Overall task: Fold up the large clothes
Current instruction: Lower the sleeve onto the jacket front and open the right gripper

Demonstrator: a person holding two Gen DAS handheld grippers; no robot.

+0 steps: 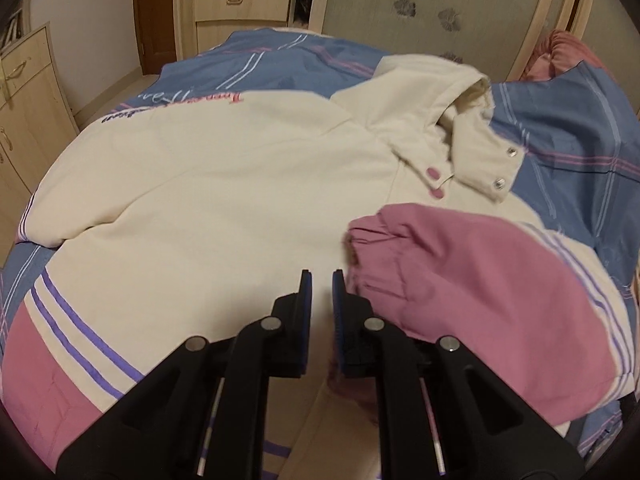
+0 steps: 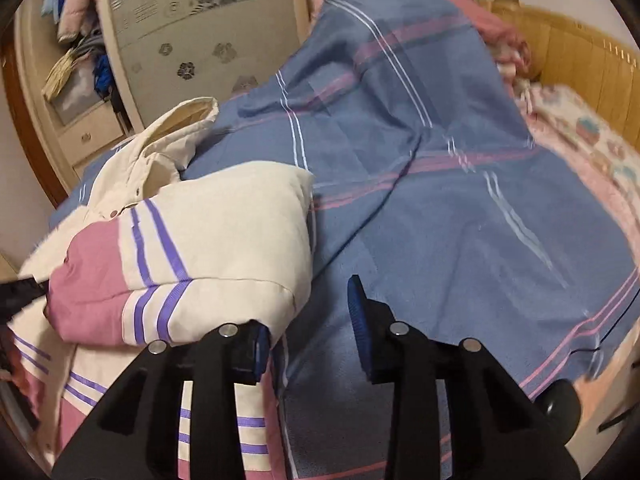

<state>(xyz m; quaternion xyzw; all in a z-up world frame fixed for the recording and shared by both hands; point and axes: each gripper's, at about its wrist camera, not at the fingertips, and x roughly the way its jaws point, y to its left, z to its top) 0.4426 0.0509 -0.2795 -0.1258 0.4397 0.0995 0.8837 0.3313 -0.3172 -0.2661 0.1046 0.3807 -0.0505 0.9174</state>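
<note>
Cream hooded jacket (image 1: 224, 184) spread flat on the bed, straight ahead of the left gripper (image 1: 322, 280), hood (image 1: 452, 92) at the far end. One sleeve (image 1: 472, 280) already folded across the chest, pink cuff lying just right of the left tips. Other sleeve (image 1: 56, 216) out to the far left, not folded in yet as far as can be told. So early going: one sleeve in, second sleeve plus the body folds left to do.

Left gripper slightly parted, nothing between the blue pads (image 1: 307, 292), hovering over the jacket front. Right gripper (image 2: 308, 320) spread wide, nothing gripped, left finger tucked right at the folded sleeve's edge, right finger over bare bedding.

Puffy padded thing, soft matte shell, elastic gathered cuff, purple ribbon stripes, pink hem band, metal snaps (image 1: 498, 185) on the collar. Bulky, probably springs back when folded.

Underneath, blue plaid sheet (image 2: 420, 208), rumpled into a ridge ahead of the right gripper. Wooden headboard (image 2: 580, 60) far right, floral wardrobe door (image 1: 420, 12) beyond.
</note>
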